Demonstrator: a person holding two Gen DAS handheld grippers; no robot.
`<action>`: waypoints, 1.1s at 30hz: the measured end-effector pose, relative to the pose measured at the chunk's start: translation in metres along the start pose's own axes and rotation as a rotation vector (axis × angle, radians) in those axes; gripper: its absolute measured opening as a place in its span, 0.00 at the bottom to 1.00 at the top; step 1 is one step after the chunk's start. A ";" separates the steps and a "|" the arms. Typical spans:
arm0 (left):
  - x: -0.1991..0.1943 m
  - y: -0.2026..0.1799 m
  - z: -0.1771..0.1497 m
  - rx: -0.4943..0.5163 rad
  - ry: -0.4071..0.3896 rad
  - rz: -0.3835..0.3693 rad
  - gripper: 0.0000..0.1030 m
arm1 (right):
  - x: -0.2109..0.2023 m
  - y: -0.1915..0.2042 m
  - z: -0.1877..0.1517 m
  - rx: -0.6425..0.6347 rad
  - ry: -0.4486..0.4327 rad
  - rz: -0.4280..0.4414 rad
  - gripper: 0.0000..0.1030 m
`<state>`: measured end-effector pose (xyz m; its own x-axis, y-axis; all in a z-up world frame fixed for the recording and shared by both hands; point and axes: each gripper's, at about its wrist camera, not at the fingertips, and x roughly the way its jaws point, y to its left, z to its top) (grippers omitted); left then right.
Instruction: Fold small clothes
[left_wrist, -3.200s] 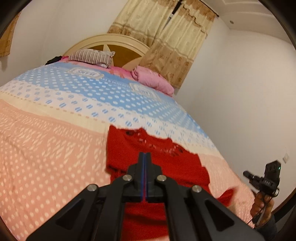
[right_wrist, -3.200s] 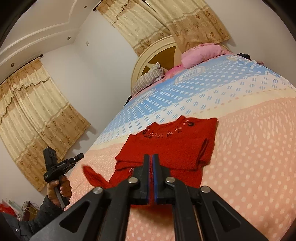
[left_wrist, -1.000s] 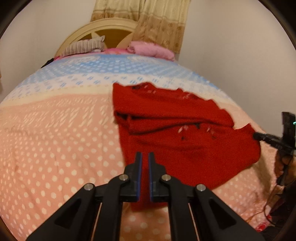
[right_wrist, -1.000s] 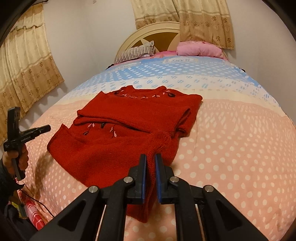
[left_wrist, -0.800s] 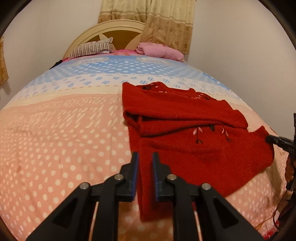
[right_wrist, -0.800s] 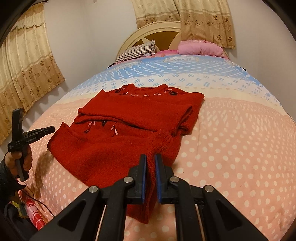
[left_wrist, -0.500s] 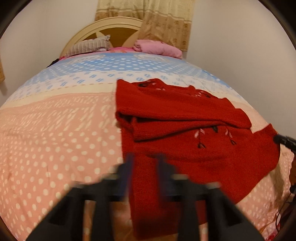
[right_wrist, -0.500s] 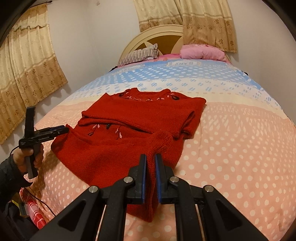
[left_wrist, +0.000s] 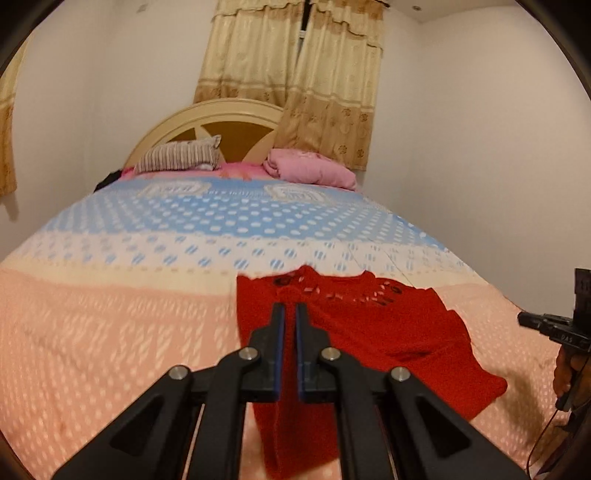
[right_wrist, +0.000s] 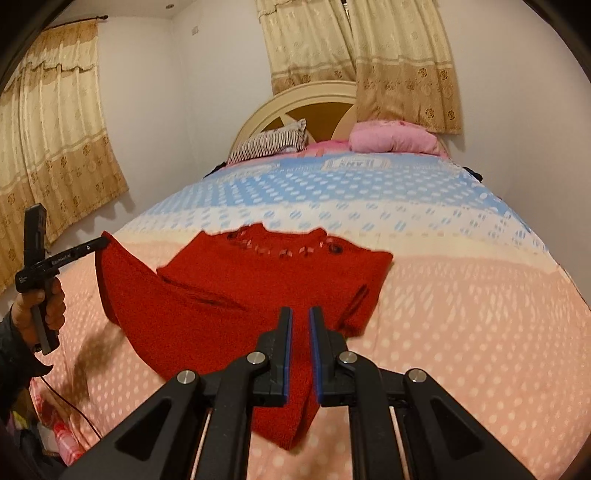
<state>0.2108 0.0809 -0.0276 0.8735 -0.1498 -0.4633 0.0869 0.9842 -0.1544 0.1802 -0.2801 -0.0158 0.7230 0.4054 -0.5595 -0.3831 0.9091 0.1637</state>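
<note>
the red sweater (right_wrist: 240, 295) lies on the dotted bedspread (right_wrist: 461, 314), at its pink end, well apart from the headboard (right_wrist: 295, 99), with the neckline toward the headboard and the near hem lifted off the cover.

what could go wrong: the knit is heavy and slack, so the stretch of hem between the two grips sags, and if one side rises faster than the other the fold will likely land crooked. the sleeves already folded over the body could slide out as the hem is carried toward the headboard, undoing that fold. each pinch holds only a thin edge of knit; a quick pull might drag it out of the pads. the bedspread is soft and could ruck up under the sweater.

the left claw (left_wrist: 290, 328) is clamped on one hem corner, jaws all but together with red knit between and hanging below. the right claw (right_wrist: 299, 332) is clamped on the other corner, a narrow gap filled with knit, the flap drooping beneath it.
</note>
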 end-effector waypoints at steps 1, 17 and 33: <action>0.004 -0.002 0.002 0.002 0.006 -0.008 0.05 | 0.005 -0.002 0.003 0.008 0.024 0.023 0.09; 0.024 0.010 -0.027 -0.029 0.119 -0.014 0.05 | 0.108 -0.013 -0.025 0.118 0.281 0.043 0.19; 0.055 0.017 0.038 -0.020 0.049 -0.003 0.05 | 0.065 -0.021 0.053 0.036 0.047 -0.066 0.05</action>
<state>0.2784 0.0935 -0.0221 0.8487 -0.1576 -0.5049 0.0795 0.9818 -0.1727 0.2654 -0.2677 -0.0125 0.7178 0.3402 -0.6074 -0.3136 0.9370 0.1541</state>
